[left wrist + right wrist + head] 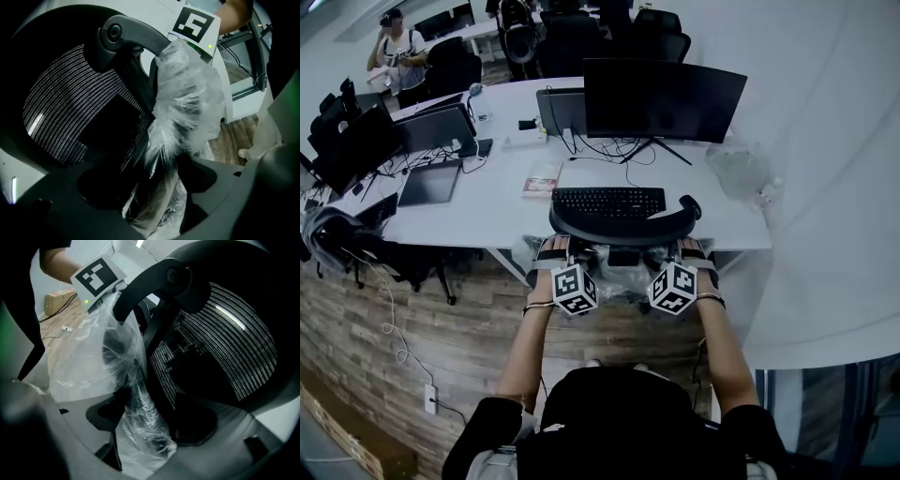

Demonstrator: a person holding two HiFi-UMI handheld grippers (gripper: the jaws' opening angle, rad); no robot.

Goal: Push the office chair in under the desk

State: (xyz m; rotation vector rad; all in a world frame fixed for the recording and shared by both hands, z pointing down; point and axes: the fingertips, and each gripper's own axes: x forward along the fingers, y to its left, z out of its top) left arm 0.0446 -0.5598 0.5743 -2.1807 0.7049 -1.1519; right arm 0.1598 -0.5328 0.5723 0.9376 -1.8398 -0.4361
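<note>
The black office chair [623, 225] stands at the front edge of the white desk [487, 202], its curved headrest touching the edge. Its mesh back [65, 108] fills both gripper views, and crinkled clear plastic [187, 98] wraps the frame behind it. My left gripper [551, 253] is on the left side of the chair back. Its jaws [164, 206] close around the plastic-wrapped frame. On the right side, my right gripper [694, 251] also has its jaws [140, 437] around the plastic-wrapped frame [140, 413].
On the desk are a keyboard [607, 201], a dark monitor [664, 98] and a laptop [431, 181] with cables. Another chair [337, 234] stands at the left. A white partition [825, 187] rises at the right. A person [398, 52] stands far back.
</note>
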